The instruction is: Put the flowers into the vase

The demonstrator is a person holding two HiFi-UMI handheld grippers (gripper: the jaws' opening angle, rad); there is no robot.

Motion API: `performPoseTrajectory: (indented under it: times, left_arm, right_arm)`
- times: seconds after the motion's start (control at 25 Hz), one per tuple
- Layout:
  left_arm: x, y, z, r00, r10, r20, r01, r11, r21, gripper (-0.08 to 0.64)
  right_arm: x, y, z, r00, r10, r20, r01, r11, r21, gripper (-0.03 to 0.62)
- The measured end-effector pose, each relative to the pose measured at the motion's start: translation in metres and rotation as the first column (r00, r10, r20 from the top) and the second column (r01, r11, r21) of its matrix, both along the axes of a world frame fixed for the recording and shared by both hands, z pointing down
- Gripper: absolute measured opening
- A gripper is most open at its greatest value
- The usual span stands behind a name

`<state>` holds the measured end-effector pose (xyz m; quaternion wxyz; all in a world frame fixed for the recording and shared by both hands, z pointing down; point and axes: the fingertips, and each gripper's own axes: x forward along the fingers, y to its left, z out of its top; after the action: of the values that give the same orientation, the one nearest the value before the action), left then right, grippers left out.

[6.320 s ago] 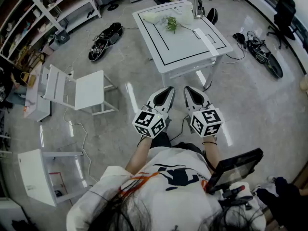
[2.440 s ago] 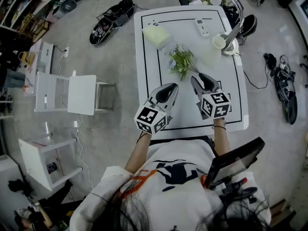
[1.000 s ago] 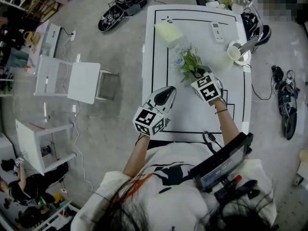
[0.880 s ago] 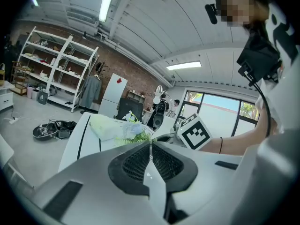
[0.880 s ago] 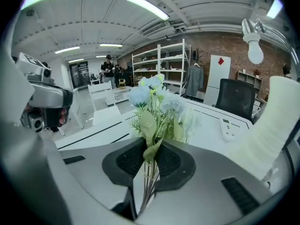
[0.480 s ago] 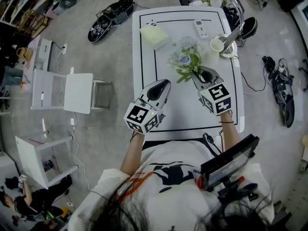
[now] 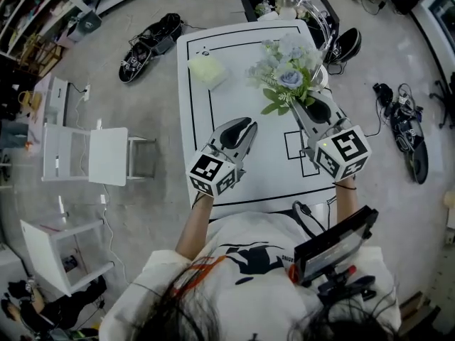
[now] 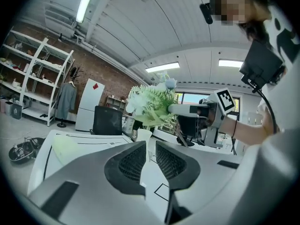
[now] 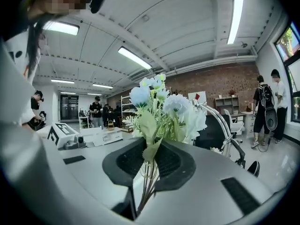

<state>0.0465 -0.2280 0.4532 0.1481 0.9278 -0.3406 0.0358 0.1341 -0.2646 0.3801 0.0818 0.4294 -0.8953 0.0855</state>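
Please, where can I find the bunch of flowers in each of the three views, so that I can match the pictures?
Head view: the flowers are upper right of centre, just beyond the marker cube.
Left gripper view: the flowers are at the centre, held out from the right.
Right gripper view: the flowers are at the centre, stems between the jaws.
Shared landmark: the right gripper, shut on the stems.

a bunch of pale blue and white flowers (image 7: pixel 288 77) with green leaves is held aloft above the white table (image 7: pixel 242 169), its thin stems pinched between the jaws of the right gripper (image 7: pixel 304 106). the small white vase (image 8: pixel 144 136) stands upright on the table, apart from the bunch.
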Motion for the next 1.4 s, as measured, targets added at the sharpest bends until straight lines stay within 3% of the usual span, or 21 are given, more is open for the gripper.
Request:
performPoseTrajectory:
  times: [0.32,0.52,0.76,1.0,1.2,1.4]
  left_arm:
    - [0.049,-0.022,-0.011,0.998,0.062,0.014,-0.063,0.998,0.032,0.098]
    - [0.075,-0.053,0.005,0.995,0.090,0.049,-0.090,0.996,0.010,0.129]
    - [0.100,-0.083,0.031,0.981,0.127,0.147,-0.128,0.992,-0.002,0.178]
    - [0.108,-0.106,0.049,0.981,0.102,0.168,-0.095,0.994,-0.048,0.249]
    - [0.122,-0.118,0.058,0.975,0.114,0.189,-0.104,0.993,-0.060,0.252]
    - [0.133,-0.126,0.057,0.970,0.128,0.206,-0.121,0.992,-0.045,0.252]
  right_arm:
    - [0.045,-0.030,-0.040,0.998,0.046,0.049,-0.050,0.995,0.088,0.055]
    - [0.056,-0.060,-0.049,0.994,0.040,0.099,-0.053,0.989,0.135,0.055]
    - [0.053,-0.091,-0.056,0.989,-0.001,0.151,-0.023,0.987,0.158,0.055]
    - [0.042,-0.111,-0.059,0.986,-0.045,0.158,0.015,0.983,0.185,0.055]
    - [0.036,-0.117,-0.055,0.988,-0.085,0.132,0.056,0.977,0.204,0.051]
    - [0.033,-0.113,-0.067,0.978,-0.126,0.167,0.084,0.967,0.239,0.051]
